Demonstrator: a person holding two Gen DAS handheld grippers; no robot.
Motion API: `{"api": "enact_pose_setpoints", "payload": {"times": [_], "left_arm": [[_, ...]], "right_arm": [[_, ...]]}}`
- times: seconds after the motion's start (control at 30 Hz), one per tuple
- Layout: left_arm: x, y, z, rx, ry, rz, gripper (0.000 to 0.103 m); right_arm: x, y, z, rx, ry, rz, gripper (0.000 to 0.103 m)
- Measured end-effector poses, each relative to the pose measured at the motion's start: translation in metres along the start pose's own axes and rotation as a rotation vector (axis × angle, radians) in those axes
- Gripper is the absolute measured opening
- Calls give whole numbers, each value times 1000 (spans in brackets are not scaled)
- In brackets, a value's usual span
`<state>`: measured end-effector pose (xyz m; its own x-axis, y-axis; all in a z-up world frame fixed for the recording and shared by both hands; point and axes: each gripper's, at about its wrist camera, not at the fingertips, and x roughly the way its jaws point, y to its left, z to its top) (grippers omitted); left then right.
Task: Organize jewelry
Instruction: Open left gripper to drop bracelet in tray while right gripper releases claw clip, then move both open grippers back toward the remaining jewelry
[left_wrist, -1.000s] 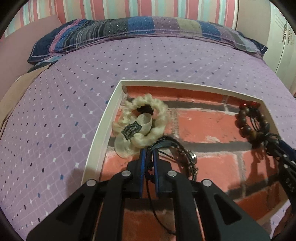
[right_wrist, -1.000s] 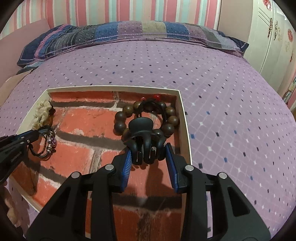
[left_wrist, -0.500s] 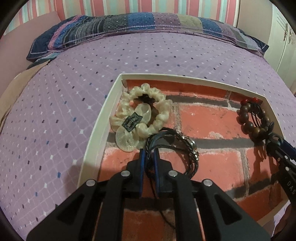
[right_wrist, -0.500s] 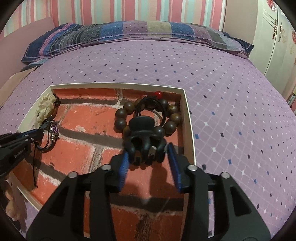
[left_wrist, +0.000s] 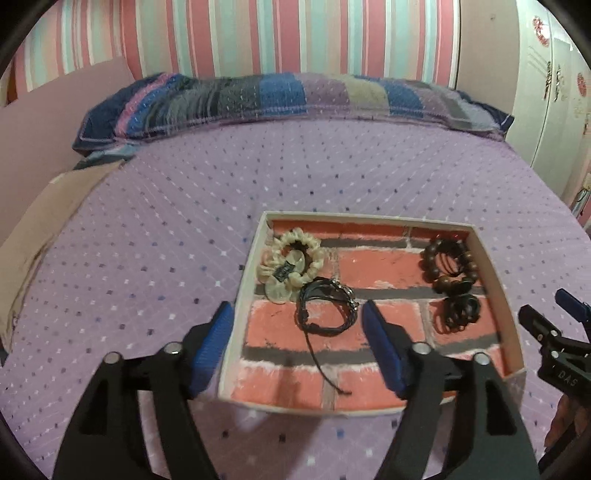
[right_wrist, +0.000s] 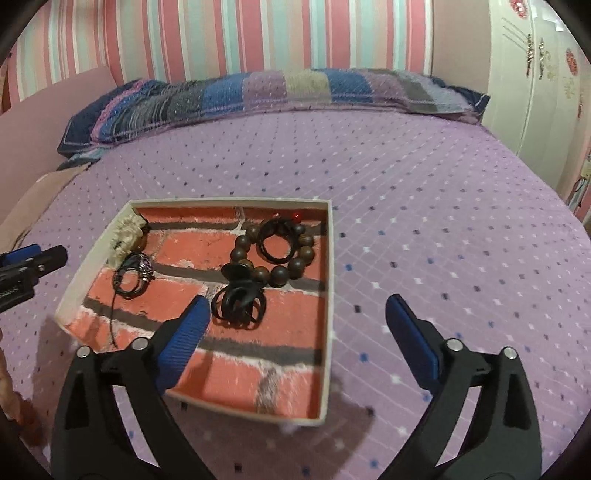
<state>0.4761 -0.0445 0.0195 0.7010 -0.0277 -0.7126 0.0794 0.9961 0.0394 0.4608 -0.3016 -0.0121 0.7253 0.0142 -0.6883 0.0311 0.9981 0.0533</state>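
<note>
Jewelry tray (left_wrist: 249, 266) sits on purple bedspread (left_wrist: 155, 240).

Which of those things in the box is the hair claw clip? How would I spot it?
On the purple bedspread lies a shallow white box with a brick-pattern floor. Look along its right side, just nearer to you than the ring of brown wooden beads. The claw clip is the all-black plastic piece with curved, interlocking teeth.

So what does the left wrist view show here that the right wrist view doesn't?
Only the left wrist view shows the whole cream scrunchie with its dark label; from the right, the tray wall half hides it. Only the right wrist view shows the black hair ties clearly, ringed by the wooden bead bracelet. Both show the brick-patterned tray, black cord bracelet and black claw clip.
</note>
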Motion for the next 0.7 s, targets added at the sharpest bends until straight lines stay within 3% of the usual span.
{"api": "enact_pose_setpoints", "payload": {"times": [0.33, 0.7], "left_arm": [[-90, 8, -38, 6, -72, -28, 84], [-142, 8, -121, -19, -66, -31, 84]], "right_arm": [[-106, -16, -41, -55, -117, -41, 98], [-164, -26, -114, -81, -128, -64, 98]]}}
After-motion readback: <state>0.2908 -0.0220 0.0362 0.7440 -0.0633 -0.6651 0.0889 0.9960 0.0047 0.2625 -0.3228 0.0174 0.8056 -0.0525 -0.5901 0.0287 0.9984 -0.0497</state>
